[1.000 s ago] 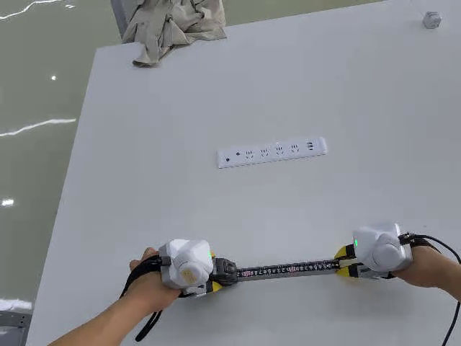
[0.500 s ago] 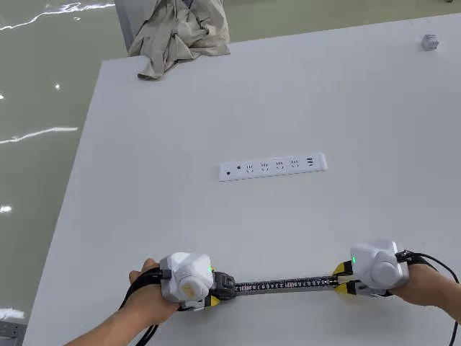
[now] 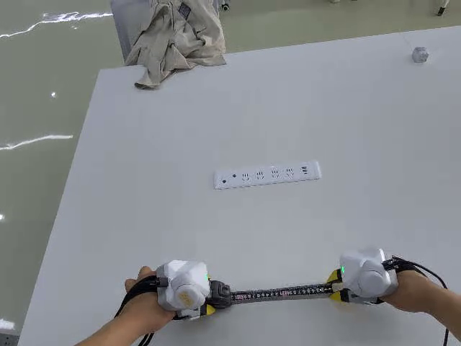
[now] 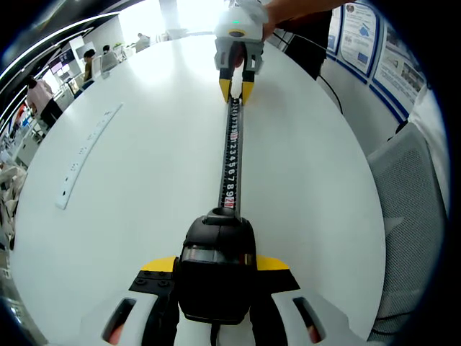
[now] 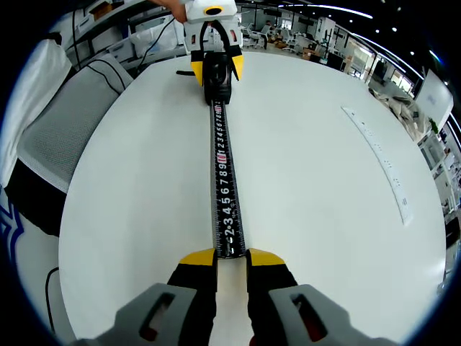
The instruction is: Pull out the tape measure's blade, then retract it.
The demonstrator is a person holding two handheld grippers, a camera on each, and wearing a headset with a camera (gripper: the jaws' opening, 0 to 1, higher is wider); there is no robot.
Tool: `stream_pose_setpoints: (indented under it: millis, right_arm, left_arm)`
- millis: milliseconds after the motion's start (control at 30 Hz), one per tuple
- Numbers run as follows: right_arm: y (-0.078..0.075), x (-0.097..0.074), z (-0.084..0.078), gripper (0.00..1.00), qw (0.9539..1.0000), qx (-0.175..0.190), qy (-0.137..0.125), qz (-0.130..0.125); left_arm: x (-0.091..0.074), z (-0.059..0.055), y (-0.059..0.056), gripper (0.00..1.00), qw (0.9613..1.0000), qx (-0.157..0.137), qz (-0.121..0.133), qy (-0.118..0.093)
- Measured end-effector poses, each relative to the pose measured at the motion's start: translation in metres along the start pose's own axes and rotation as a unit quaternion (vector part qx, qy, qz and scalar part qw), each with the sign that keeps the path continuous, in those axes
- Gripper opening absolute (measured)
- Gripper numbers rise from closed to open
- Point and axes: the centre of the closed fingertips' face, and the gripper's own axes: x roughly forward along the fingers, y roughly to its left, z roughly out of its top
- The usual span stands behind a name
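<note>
My left hand-held gripper (image 3: 213, 297) clamps the case (image 4: 217, 268); my right hand-held gripper (image 5: 230, 258) pinches the blade (image 5: 224, 180) at its tip; blade stretched flat along the counter (image 3: 216, 108).

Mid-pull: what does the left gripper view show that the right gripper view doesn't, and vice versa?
Left gripper view: the tape measure case close up, clamped in the left tongs, blade leaving its mouth. Right gripper view: the blade's free end close up, low numerals readable, pinched in the right tongs. Both: the blade stretched straight along the white table, the power strip off to one side, the opposite tongs at the far end.
</note>
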Motion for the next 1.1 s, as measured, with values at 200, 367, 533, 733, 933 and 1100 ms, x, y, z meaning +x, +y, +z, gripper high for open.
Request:
stream_pose_setpoints:
  millis: [200, 367, 533, 733, 933, 1100]
  right_arm:
    - [-0.0003, 0.0016, 0.0002, 0.15, 1.0, -0.003, 0.008, -0.003]
    - [-0.0005, 0.0003, 0.0006, 0.16, 0.9999, -0.002, 0.011, -0.009]
    - [-0.0007, -0.0004, 0.001, 0.16, 0.9998, 0.002, 0.013, -0.013]
    - [-0.0016, 0.0006, 0.0002, 0.16, 0.9996, 0.013, 0.017, -0.02]
    - [-0.0012, -0.0015, 0.0016, 0.16, 0.9992, 0.022, 0.02, -0.025]
    - [-0.0033, 0.0001, -0.0002, 0.17, 0.9987, 0.034, 0.022, -0.03]
  left_arm:
    - [0.0004, -0.0007, 0.0007, 0.36, 1.0, -0.003, 0.002, -0.001]
    - [-0.0002, -0.0003, 0.001, 0.36, 0.9999, -0.014, 0.007, -0.006]
    - [-0.0006, 0.0, 0.0016, 0.37, 0.9997, -0.021, 0.014, -0.008]
    - [0.0, 0.0005, 0.0026, 0.37, 0.9987, -0.043, 0.022, -0.014]
    - [-0.0007, 0.0023, 0.0041, 0.38, 0.9976, -0.059, 0.028, -0.02]
    - [-0.0038, 0.0052, 0.0057, 0.46, 0.9966, -0.07, 0.037, -0.023]
